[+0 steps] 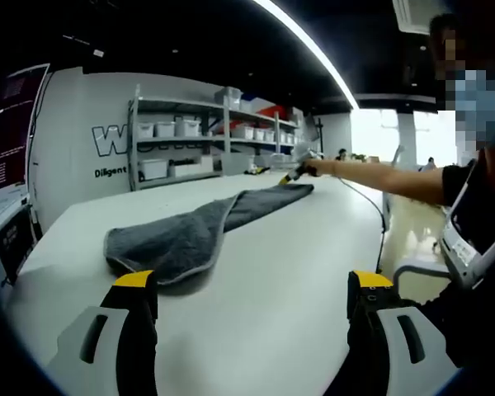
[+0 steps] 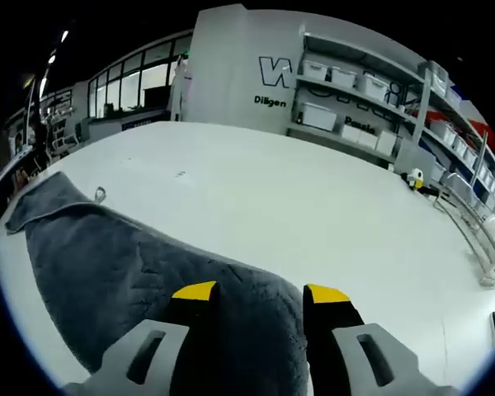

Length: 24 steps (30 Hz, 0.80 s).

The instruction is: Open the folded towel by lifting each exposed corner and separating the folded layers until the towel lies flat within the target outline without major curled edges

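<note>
In the left gripper view, the left gripper (image 1: pixel 252 289) stands nearest, its two yellow-tipped jaws spread wide apart with nothing between them, hovering above the white table (image 1: pixel 297 256). Just beyond the left-hand jaw lies the grey towel (image 1: pixel 194 231). It is stretched out long and narrow, still folded along its length, with its long axis running away from this gripper toward the far right. The near end is broad, rounded and a little rumpled, touching the table close to the jaw tip; the far end tapers to a point.

At that far end the right gripper (image 1: pixel 295 173) meets the towel's tip, held by a person's outstretched arm (image 1: pixel 379 177). From here it is too small to tell how its jaws stand.

In the right gripper view, the right gripper (image 2: pixel 260 293) has its jaws set a narrow gap apart, low over the towel (image 2: pixel 124 264), with grey cloth showing between and beneath them; whether they pinch the cloth I cannot tell. The towel runs from the jaws off to the left, where a small hanging loop (image 2: pixel 100 195) sits at its edge.

Beyond the table stand grey shelves (image 2: pixel 371 99) holding white bins (image 2: pixel 320 115). On the white wall (image 1: pixel 82 157) behind them is a large letter "W" and smaller writing beginning "Diligen"; the rest is hidden.
</note>
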{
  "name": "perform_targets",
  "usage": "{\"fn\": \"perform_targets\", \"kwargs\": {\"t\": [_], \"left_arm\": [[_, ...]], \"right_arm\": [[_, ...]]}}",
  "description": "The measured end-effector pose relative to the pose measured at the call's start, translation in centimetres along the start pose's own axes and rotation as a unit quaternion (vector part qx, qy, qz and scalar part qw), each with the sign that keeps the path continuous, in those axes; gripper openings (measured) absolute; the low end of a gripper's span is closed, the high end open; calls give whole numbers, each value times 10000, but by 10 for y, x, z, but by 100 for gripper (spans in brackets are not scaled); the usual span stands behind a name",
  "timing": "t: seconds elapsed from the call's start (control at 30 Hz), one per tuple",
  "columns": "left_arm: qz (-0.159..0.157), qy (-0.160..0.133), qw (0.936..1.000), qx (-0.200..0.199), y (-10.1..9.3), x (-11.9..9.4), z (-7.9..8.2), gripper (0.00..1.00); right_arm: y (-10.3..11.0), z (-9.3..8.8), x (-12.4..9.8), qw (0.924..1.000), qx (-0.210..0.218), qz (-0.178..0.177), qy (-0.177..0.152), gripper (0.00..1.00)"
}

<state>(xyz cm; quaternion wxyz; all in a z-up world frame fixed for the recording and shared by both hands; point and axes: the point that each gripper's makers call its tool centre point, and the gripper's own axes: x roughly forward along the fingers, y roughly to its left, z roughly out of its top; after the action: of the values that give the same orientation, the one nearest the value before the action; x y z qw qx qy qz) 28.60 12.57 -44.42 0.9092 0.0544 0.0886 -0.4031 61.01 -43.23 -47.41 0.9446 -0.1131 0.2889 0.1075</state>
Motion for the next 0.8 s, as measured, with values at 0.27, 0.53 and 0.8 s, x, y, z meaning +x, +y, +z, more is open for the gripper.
{"fn": "perform_targets", "kwargs": {"t": [0.27,0.53,0.8], "left_arm": [[-22,-91,9996,-249,3,-6,-2,93],[10,26,9997,-229,-4,-5,-8,93],[43,-71,9995,-306,-1,-8,-1,92]], "right_arm": [[-7,-1,6,9999,101,-5,102,26],[6,-8,5,9997,-30,229,124,4],[5,3,-5,9994,-230,13,-258,3]]}}
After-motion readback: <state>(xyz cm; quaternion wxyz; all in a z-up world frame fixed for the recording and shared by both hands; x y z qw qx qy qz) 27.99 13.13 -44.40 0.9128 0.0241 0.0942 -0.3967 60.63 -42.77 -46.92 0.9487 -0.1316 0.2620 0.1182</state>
